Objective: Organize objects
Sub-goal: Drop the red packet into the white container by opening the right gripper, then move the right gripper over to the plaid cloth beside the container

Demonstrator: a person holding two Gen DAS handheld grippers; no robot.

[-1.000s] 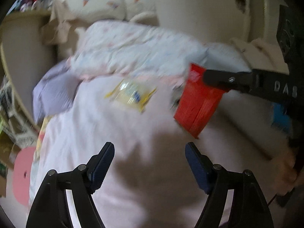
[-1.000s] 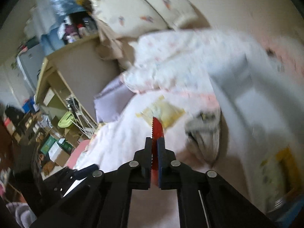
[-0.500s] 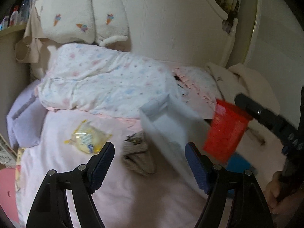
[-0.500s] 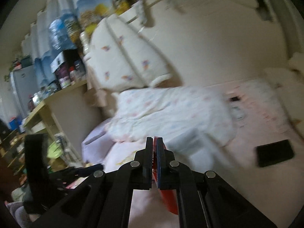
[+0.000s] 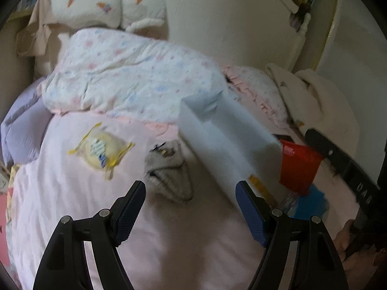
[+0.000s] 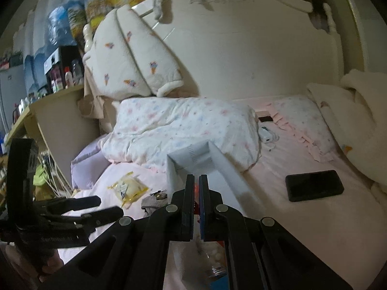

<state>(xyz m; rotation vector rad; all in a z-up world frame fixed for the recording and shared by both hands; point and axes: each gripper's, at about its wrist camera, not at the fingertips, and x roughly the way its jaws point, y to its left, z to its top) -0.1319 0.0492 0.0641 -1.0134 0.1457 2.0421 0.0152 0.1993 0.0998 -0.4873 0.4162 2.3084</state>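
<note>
My right gripper [image 6: 196, 178] is shut on a flat red packet [image 5: 298, 166]; only a thin red sliver [image 6: 196, 189] shows between its pads. In the left wrist view the packet hangs at the near right end of a long white bin [image 5: 225, 140], above something blue [image 5: 312, 203] inside it. My left gripper [image 5: 189, 207] stands open and holds nothing, low over the pink sheet. Just beyond its fingers lies a grey pouch [image 5: 169, 171]. A yellow snack packet [image 5: 101, 151] lies further left. The right wrist view also shows the bin [image 6: 193, 159] and the left gripper [image 6: 96, 207].
A rumpled floral duvet [image 5: 135, 84] lies behind the bin, with a purple pillow [image 5: 21, 130] to its left. A black phone [image 6: 314, 184] and a white charger [image 6: 267, 136] lie on the sheet to the right. Headboard [image 6: 241, 48] behind; shelf [image 6: 48, 111] at left.
The right gripper has carried the red packet to the right and down to the white bin's near end. Both cameras have lifted, so more of the headboard now shows.
</note>
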